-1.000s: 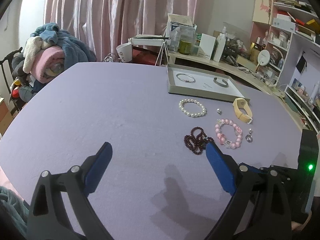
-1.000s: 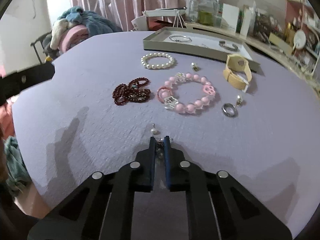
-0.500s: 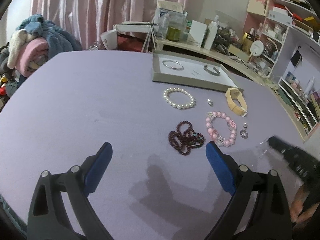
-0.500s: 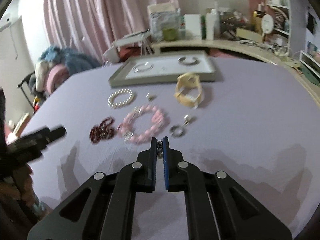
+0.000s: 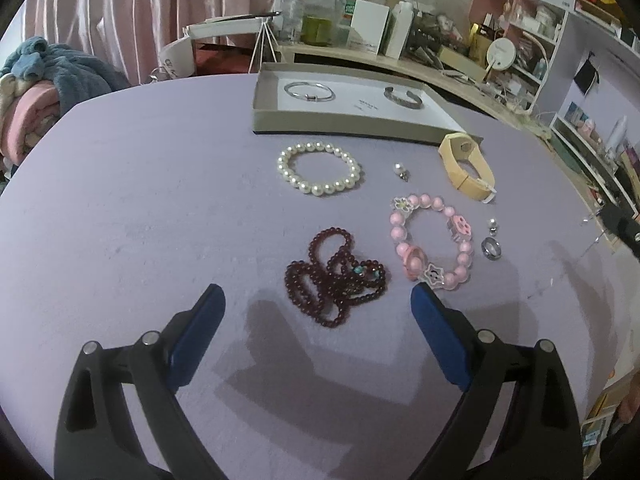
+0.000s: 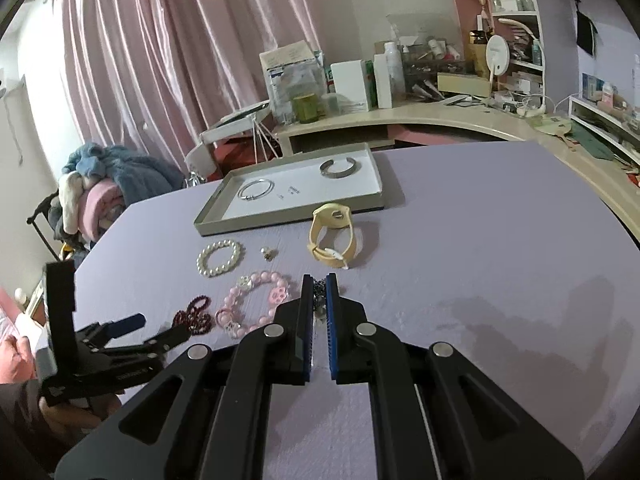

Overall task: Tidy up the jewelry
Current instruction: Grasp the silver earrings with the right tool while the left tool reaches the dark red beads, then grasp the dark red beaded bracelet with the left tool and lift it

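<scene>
Above the pink bead bracelet [image 6: 256, 300], right gripper [image 6: 319, 292] is clamped on a small silver earring [image 6: 320, 300]; left gripper [image 5: 318, 312] gapes wide, empty, nearer the dark red beads [image 5: 336, 280].

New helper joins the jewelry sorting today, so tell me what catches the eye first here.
The bracelets strewn on the lilac table: a pearl bracelet nearest the tray, a pink bead bracelet and a dark red bead strand closer. The right gripper is shut on a small earring; the left gripper is open.

Glossy pearl bracelet [image 5: 318, 173], matt tablecloth [image 5: 140, 184]
</scene>
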The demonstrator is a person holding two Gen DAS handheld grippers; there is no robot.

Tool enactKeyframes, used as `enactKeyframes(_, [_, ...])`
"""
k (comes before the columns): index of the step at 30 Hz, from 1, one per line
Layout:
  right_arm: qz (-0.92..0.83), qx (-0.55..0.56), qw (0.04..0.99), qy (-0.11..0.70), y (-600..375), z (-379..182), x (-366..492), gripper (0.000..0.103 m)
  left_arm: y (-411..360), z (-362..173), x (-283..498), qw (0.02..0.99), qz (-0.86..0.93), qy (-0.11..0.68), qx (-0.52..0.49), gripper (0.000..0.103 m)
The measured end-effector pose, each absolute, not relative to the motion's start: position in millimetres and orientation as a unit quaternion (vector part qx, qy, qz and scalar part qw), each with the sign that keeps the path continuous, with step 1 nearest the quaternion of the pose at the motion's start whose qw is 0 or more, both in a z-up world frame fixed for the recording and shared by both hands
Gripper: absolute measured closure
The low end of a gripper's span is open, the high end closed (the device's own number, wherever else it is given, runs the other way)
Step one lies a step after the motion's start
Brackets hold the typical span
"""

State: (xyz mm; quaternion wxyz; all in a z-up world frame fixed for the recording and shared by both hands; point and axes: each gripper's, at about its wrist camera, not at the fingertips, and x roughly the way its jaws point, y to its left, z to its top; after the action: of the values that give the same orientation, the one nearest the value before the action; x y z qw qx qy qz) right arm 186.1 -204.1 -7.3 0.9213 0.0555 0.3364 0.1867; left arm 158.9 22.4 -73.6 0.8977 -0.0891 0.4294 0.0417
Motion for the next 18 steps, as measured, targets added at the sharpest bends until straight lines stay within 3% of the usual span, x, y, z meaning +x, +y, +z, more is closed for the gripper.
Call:
enactKeyframes(3, [0.183, 0.060, 0.921, 0.339, -207, -8, 188, 0.097, 21, -79, 165, 0.894, 0.039, 0.438, -0.084, 0.020])
enactKeyframes(9, [0.175, 0.069, 0.920, 0.344, -213, -11, 192, 0.097, 16, -85, 173, 0.895, 0.043, 0.440, -0.063, 0.025])
enactKeyframes(12, [0.175, 0.071, 0.921, 0.342, -215, -9, 192, 0.097, 12, -84, 175, 0.898, 0.040, 0.435, -0.051, 0.046])
enactKeyframes(14, [0.177, 0.071, 0.921, 0.339, -214, -7, 193, 0.097, 10, -83, 178, 0.899, 0.029, 0.435, -0.050, 0.072])
enactKeyframes(16, [0.178, 0.072, 0.922, 0.335, -213, -5, 194, 0.097, 9, -82, 179, 0.899, 0.024, 0.435, -0.045, 0.087])
enactKeyframes(18, [0.181, 0.071, 0.923, 0.331, -212, -2, 195, 0.097, 13, -81, 178, 0.899, 0.013, 0.434, -0.055, 0.089])
